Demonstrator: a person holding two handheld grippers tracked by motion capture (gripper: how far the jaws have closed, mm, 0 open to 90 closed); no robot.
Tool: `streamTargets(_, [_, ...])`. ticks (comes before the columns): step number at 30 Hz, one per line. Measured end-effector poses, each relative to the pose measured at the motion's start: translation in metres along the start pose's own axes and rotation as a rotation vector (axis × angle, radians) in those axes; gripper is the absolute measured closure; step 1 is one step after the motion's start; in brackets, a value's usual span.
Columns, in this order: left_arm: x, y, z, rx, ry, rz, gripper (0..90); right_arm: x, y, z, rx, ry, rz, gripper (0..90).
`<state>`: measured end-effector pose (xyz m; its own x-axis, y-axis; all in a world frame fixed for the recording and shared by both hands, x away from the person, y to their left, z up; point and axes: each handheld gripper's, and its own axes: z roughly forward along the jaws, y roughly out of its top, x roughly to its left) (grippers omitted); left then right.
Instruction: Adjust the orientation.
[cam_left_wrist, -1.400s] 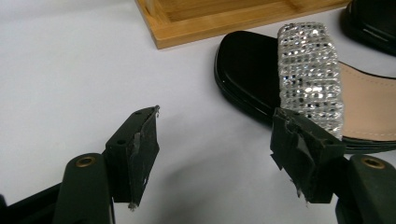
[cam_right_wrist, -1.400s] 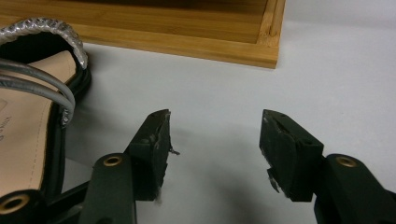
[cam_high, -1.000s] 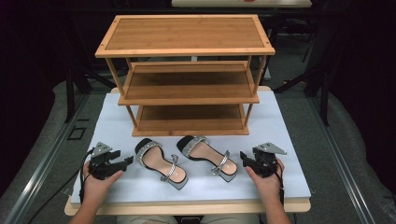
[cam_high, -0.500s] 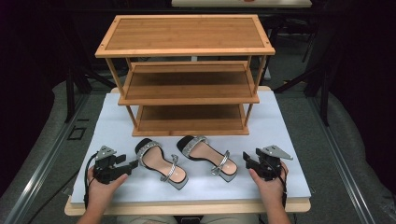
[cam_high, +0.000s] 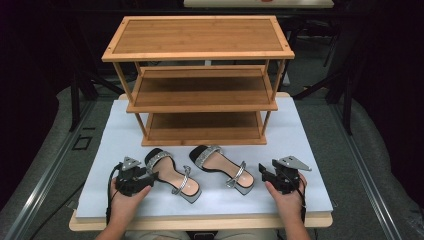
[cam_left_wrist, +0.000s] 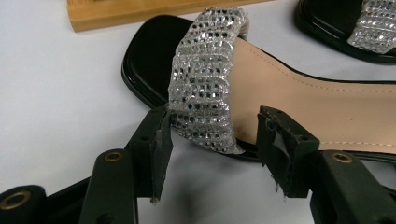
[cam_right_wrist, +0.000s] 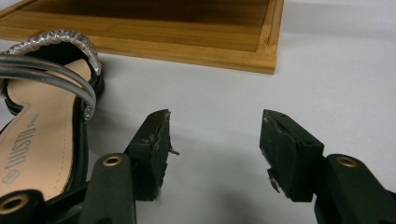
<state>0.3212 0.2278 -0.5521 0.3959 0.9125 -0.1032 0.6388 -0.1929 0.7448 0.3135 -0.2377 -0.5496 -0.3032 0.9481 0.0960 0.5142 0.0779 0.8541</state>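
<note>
Sandals lie side by side on the white table before a three-tier wooden shoe rack, the left sandal with its glittering toe strap between the jaws of the left claw, which have just been closing but do not yet press it. The right claw waits open over bare table beside the right sandal. Risk lies in the bite: a pinch on the soft strap's edge alone could slip or let the shoe swing and drop.
</note>
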Motion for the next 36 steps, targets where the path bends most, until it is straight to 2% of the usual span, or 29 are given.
streamTargets(2, [0.003,0.000,0.000,-0.007,0.022,0.007,53.3,-0.001,0.000,0.000,0.003,-0.002,0.003,42.3])
streamTargets(3, [0.009,0.000,0.000,-0.002,-0.004,-0.020,52.4,-0.002,0.000,-0.001,0.006,-0.005,0.003,42.3])
streamTargets(4, [0.009,0.000,0.000,-0.002,-0.004,-0.020,52.9,-0.002,-0.001,0.000,-0.010,-0.003,0.007,42.2])
streamTargets(6, [0.014,0.000,0.000,0.004,-0.041,-0.054,55.5,-0.003,-0.001,0.000,-0.009,-0.002,0.013,42.2])
streamTargets(7, [0.015,0.000,0.000,0.007,-0.051,-0.059,55.5,-0.003,-0.001,0.000,-0.009,-0.002,0.013,42.2])
streamTargets(8, [0.016,0.001,-0.001,0.006,-0.055,-0.059,59.4,-0.004,0.000,-0.001,0.004,-0.002,0.014,42.1])
streamTargets(10, [0.018,0.001,-0.002,0.009,-0.044,-0.054,59.8,-0.004,0.000,-0.002,0.003,-0.003,0.015,42.1])
streamTargets(14, [0.027,0.002,-0.005,0.006,-0.016,-0.081,61.5,-0.005,-0.001,-0.002,0.000,0.002,0.018,42.1])
streamTargets(21, [0.050,0.003,-0.012,0.013,0.072,-0.113,65.7,-0.008,-0.001,-0.004,-0.002,-0.001,0.031,42.0])
streamTargets(23, [0.058,0.003,-0.013,0.016,0.080,-0.136,66.0,-0.009,-0.001,-0.004,-0.013,0.006,0.034,42.0])
streamTargets(24, [0.061,0.002,-0.013,0.013,0.074,-0.149,69.7,-0.009,-0.001,-0.004,-0.013,0.006,0.038,42.0])
streamTargets(25, [0.063,0.003,-0.012,0.013,0.064,-0.160,69.7,-0.009,-0.001,-0.004,-0.013,0.006,0.038,42.0])
streamTargets(27, [0.063,0.006,-0.009,0.016,0.063,-0.146,72.9,-0.009,-0.001,-0.003,-0.012,0.005,0.039,41.9])
streamTargets(29, [0.060,0.009,-0.008,0.018,0.066,-0.103,73.9,-0.009,-0.001,-0.003,-0.001,0.011,0.038,41.9])
streamTargets(31, [0.059,0.010,-0.006,0.011,0.050,-0.076,76.5,-0.007,-0.002,-0.002,-0.017,0.010,0.038,41.7])
streamTargets(35, [0.057,0.011,-0.004,0.009,0.030,-0.049,80.3,-0.006,-0.001,-0.002,-0.002,0.005,0.032,41.6])
streamTargets(36, [0.052,0.012,-0.003,0.010,0.028,-0.025,81.0,-0.006,-0.001,-0.001,-0.005,0.006,0.033,41.6])
